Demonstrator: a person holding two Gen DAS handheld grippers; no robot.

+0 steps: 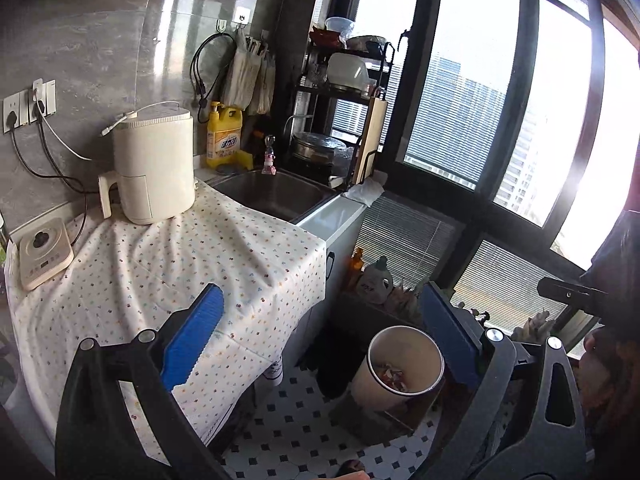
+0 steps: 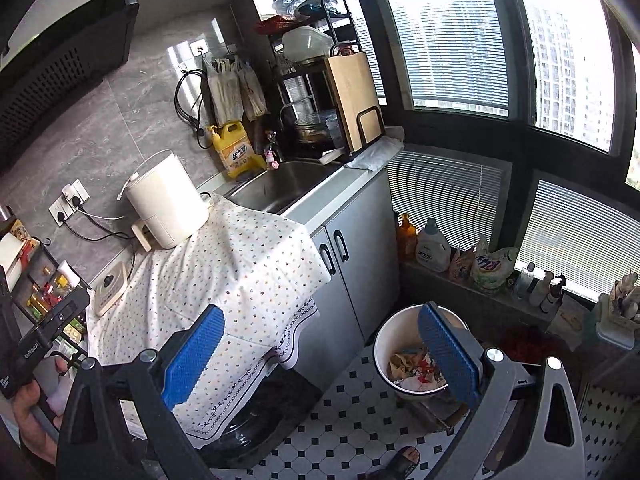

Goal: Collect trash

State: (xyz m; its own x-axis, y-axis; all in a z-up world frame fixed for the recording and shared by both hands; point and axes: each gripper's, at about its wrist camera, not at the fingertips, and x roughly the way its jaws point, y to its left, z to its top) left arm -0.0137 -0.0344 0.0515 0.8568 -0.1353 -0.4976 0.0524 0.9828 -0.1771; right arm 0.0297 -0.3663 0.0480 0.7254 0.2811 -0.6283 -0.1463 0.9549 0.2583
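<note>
A white round trash bin (image 1: 404, 364) stands on the tiled floor beside the counter, with crumpled paper and wrappers (image 2: 412, 366) inside it. My left gripper (image 1: 320, 344) is open and empty, held high over the counter's edge with the bin below its right finger. My right gripper (image 2: 324, 354) is open and empty too, above the floor, with its right pad (image 2: 444, 352) in front of the bin (image 2: 390, 340). A dotted white cloth (image 1: 168, 272) covers the counter (image 2: 240, 264).
A white appliance (image 1: 154, 164), a small scale (image 1: 42, 254), a yellow detergent bottle (image 1: 225, 136), a sink (image 1: 268, 192) and a dish rack (image 1: 340, 92) sit along the counter. Bottles (image 2: 432, 246) line the window ledge. A sandalled foot (image 2: 404, 460) stands on the floor.
</note>
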